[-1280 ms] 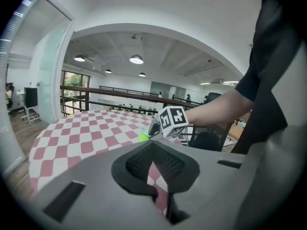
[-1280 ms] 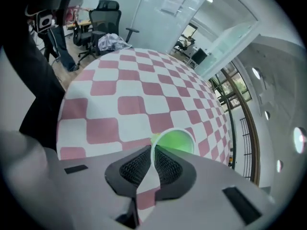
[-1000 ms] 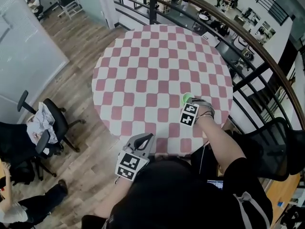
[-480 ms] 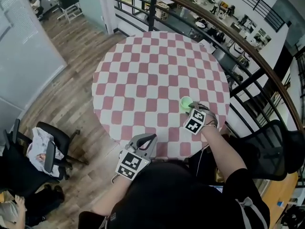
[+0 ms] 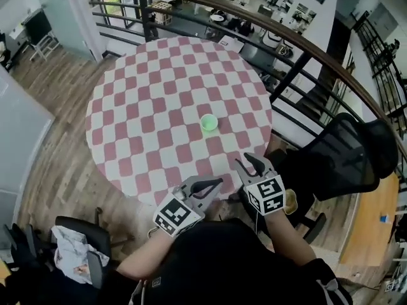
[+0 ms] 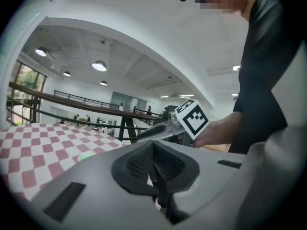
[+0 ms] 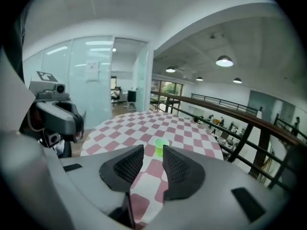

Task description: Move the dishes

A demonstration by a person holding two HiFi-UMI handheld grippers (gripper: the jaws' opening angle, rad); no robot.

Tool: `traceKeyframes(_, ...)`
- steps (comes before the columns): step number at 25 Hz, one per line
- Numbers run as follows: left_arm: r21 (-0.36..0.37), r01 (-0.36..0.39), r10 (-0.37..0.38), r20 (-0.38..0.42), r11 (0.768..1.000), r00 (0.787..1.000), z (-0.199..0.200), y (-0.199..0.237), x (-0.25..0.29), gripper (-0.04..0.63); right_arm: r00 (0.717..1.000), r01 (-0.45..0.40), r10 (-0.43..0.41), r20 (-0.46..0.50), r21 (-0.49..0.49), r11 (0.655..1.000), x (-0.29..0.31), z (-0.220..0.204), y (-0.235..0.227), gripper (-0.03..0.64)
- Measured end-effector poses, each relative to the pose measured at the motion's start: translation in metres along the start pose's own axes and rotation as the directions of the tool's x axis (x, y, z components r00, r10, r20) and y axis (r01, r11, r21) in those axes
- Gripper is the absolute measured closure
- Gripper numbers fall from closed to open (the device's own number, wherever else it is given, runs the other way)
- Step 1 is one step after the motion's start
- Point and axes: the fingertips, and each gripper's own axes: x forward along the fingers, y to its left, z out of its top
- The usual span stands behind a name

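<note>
At the bottom middle of the head view, both grippers sit at the near rim of the round table (image 5: 114,164), which wears a pink and white checked cloth. The left gripper (image 5: 215,183) points along the rim toward the right. Its jaws are pressed together with nothing between them. Just to its right, the right gripper (image 5: 247,162) hangs at the lower right rim and points up the frame toward the table's middle. Its jaws have just been opening and now stand apart with a clear gap, holding and touching nothing.

Up the frame from both grippers, well apart from them, the green cup (image 5: 208,123) stands upright a little right of the table's centre. Checked cloth lies open on all sides of it, widest to the left and top. Its mouth faces up, and only green shows inside. In the right gripper view the cup (image 7: 161,146) appears through the gap between the jaws, far down the cloth.

Wooden floor (image 5: 44,164) lies to the left. A black chair (image 5: 356,161) stands close to the right rim. A dark curved railing (image 5: 299,49) hugs the far and right edges.
</note>
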Motion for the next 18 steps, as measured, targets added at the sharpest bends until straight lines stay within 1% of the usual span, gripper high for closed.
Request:
traceKeyframes(2,0.029,0.027,-0.027,-0.019,0.999,0.999,0.006,-0.019,0.019,0.595,0.996,0.024,-0.029,0.081,0.065,0.998,-0.032,0.004,-0.004,0.482)
traceKeyframes(4,0.052,0.039,-0.038,-0.023,0.998,0.999,0.013,-0.037,0.035,0.595,0.988,0.021,-0.037,0.152,0.102,0.995,-0.069,0.002,-0.006,0.486)
traceKeyframes(7,0.121,0.031,-0.03,-0.011,0.992,0.999,0.029,-0.058,0.055,0.595,0.971,0.038,-0.073,0.229,0.152,0.988,-0.13,-0.011,-0.016,0.508)
traceKeyframes(8,0.125,0.024,-0.023,-0.012,0.992,1.0,0.034,-0.06,0.058,0.595,0.963,0.053,-0.095,0.251,0.17,0.984,-0.148,-0.014,-0.021,0.516)
traceKeyframes(10,0.11,0.024,-0.021,-0.027,0.994,0.999,0.045,-0.051,0.056,0.595,0.944,0.097,-0.155,0.29,0.206,0.974,-0.172,-0.012,-0.03,0.548)
traceKeyframes(11,0.094,0.034,-0.033,-0.019,0.995,0.999,0.05,-0.043,0.052,0.595,0.934,0.124,-0.191,0.303,0.227,0.966,-0.178,-0.007,-0.032,0.559)
traceKeyframes(13,0.042,0.068,-0.07,0.032,0.997,0.997,0.062,-0.029,0.04,0.595,0.914,0.179,-0.261,0.31,0.269,0.946,-0.187,-0.001,-0.032,0.569)
traceKeyframes(15,0.0,0.095,-0.095,0.067,0.995,0.993,0.066,-0.037,0.039,0.595,0.903,0.221,-0.311,0.297,0.3,0.928,-0.207,-0.019,-0.033,0.572)
traceKeyframes(16,0.007,0.092,-0.093,0.067,0.996,0.993,0.065,-0.053,0.049,0.595,0.901,0.235,-0.326,0.287,0.309,0.922,-0.225,-0.037,-0.04,0.572)
traceKeyframes(18,0.074,0.064,-0.068,0.047,0.995,0.997,0.064,-0.093,0.077,0.595,0.902,0.251,-0.341,0.266,0.321,0.913,-0.266,-0.074,-0.06,0.572)
